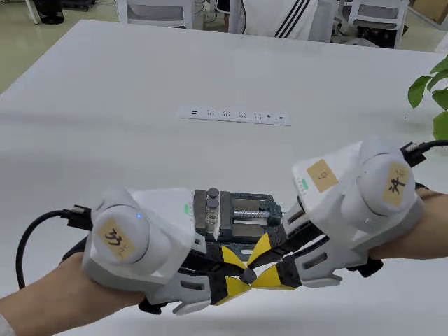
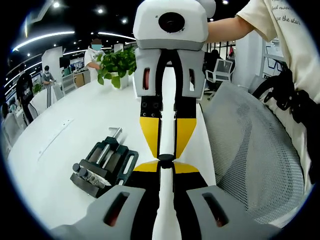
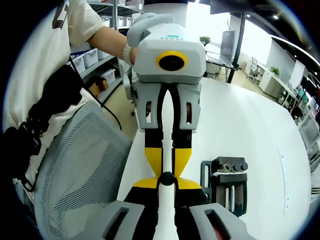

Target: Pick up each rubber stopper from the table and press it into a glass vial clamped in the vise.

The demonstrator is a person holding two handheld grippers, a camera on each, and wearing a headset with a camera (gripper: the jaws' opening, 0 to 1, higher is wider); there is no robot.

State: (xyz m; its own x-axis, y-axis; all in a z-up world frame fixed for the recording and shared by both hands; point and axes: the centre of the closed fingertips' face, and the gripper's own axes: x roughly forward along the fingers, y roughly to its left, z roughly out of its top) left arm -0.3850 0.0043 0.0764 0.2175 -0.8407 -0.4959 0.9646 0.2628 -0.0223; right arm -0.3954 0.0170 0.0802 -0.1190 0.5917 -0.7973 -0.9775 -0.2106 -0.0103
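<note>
White table (image 1: 140, 84) lies under both my grippers, which meet tip to tip at its near edge. My left gripper (image 1: 242, 276) and right gripper (image 1: 253, 274) are each narrowed almost closed, all four yellow tips pinching one dark rubber stopper (image 1: 247, 275). Just beyond stands the vise (image 1: 241, 213), clamping capped glass vials (image 1: 212, 210).

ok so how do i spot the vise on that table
Start at the white table; the vise sits near its front edge. It is the dark metal block with a silver screw and vials clamped in it, unlike the flat white power strip farther back.
</note>
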